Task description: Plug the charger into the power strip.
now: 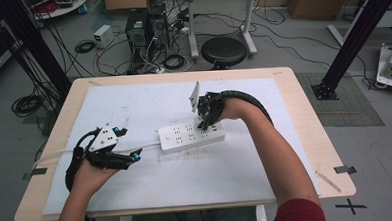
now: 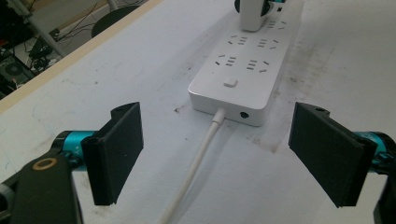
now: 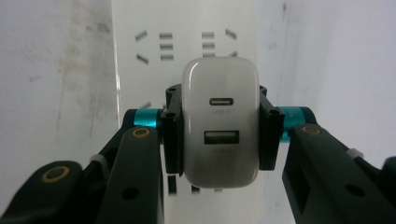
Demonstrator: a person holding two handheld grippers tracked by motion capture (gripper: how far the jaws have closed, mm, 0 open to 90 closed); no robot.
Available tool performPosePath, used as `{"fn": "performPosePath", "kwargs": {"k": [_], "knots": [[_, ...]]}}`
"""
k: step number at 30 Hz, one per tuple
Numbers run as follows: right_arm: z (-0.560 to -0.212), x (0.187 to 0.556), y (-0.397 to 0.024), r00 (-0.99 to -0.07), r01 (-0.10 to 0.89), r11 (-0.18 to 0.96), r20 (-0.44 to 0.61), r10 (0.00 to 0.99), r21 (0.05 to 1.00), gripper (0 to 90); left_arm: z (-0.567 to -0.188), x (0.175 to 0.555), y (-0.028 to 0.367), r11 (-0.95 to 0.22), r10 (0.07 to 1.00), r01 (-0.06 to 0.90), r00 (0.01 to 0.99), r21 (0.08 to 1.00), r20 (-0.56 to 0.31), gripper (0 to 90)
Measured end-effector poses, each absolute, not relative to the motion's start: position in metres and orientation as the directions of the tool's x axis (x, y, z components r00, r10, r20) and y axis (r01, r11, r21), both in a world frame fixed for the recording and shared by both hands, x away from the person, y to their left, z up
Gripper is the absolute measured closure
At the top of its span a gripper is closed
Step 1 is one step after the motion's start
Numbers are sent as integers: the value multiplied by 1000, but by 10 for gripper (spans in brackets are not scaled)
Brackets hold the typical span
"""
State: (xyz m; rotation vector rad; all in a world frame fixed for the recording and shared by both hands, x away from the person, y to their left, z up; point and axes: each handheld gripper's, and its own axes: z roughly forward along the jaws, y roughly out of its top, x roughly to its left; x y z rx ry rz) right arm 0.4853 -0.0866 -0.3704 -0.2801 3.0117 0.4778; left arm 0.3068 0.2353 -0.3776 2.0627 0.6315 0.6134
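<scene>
The strip [image 1: 191, 136] lies mid-mat, its cord [image 2: 196, 163] running between the left gripper's [image 2: 215, 154] wide-apart jaws. The charger [image 3: 220, 121] and right gripper [image 3: 219, 135] block the strip's far end; near sockets stand clear.

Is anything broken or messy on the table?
Nothing looks broken. The white mat has grey smudges and scuffs around the power strip, so it looks a bit dirty. The right hand-held gripper squeezes a white charger over the strip, and the left hand-held gripper is open near the strip's cable.
</scene>
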Motion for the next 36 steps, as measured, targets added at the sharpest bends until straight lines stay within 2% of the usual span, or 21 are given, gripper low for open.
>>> {"fn": "performPosePath", "kwargs": {"k": [9,15,18,26,27,28,29,30,33,36], "knots": [[-372,491,-90,-987,-161,932,-69,-147,325,637,-379,306,239,-489,641,208,744,847,188,178],[-374,492,-80,-987,-163,951,-52,-155,264,636,-380,308,236,-493,639,212,746,844,186,179],[-376,495,-83,-989,-150,945,-33,-147,291,636,-378,307,233,-493,635,200,749,847,192,179],[-376,493,-83,-985,-171,943,-57,-161,284,622,-377,306,239,-483,644,206,743,851,185,178],[-375,493,-85,-987,-162,942,-58,-152,294,598,-377,306,241,-486,641,204,744,850,188,179],[-373,493,-87,-989,-144,939,-69,-129,312,531,-376,307,241,-484,643,206,743,850,186,179],[-373,493,-87,-989,-144,939,-69,-129,312,531,-376,307,241,-484,643,206,743,850,186,178],[-363,492,-96,-993,-102,916,-87,-74,388,469,-375,308,243,-482,656,204,729,852,196,178],[-357,489,-107,-997,-53,887,-82,-17,458,427,-372,309,244,-469,659,199,728,861,190,178],[-352,481,-123,-996,15,836,-65,61,549,342,-371,310,246,-461,657,193,730,866,187,178]]}}
